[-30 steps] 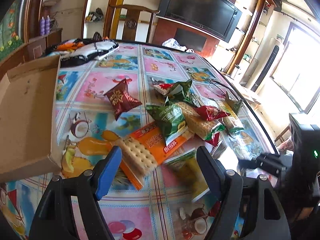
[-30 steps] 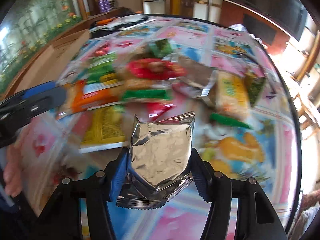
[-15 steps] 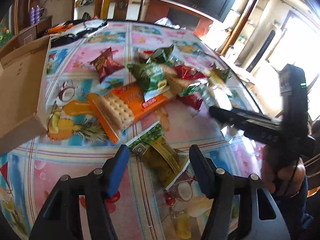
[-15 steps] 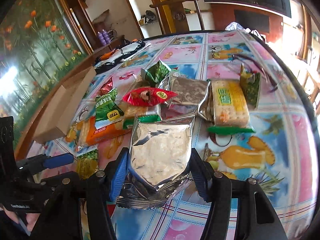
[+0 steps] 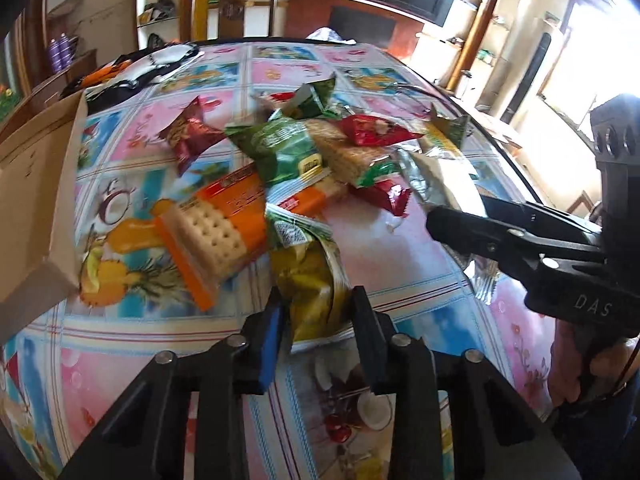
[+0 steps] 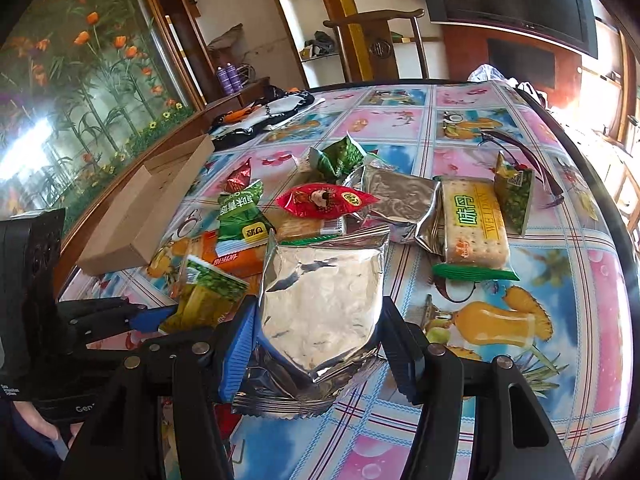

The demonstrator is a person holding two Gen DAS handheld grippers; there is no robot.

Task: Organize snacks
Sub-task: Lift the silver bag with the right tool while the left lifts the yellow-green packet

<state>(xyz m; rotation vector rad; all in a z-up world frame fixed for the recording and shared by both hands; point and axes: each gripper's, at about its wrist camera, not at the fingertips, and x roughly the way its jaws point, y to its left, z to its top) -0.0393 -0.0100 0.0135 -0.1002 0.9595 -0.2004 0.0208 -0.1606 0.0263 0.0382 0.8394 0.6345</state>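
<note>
While the right gripper (image 6: pixel 316 344) stays clamped on the silver foil pouch (image 6: pixel 320 304), raised off the table (image 6: pixel 580 320), the left gripper (image 5: pixel 316 312) has just been closing its jaws and now pinches the yellow-green packet (image 5: pixel 308 276) by its near end. Remaining snacks lie heaped mid-table (crackers, red and green packs). Cardboard box (image 5: pixel 32 200) sits open just beside the heap, presumably the destination for both packets.

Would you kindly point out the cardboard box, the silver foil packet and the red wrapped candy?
cardboard box (image 6: pixel 140 216): right wrist view, outer side wall.
silver foil packet (image 6: pixel 320 300): right wrist view, front face.
red wrapped candy (image 6: pixel 324 200): right wrist view, wrapper middle.
</note>
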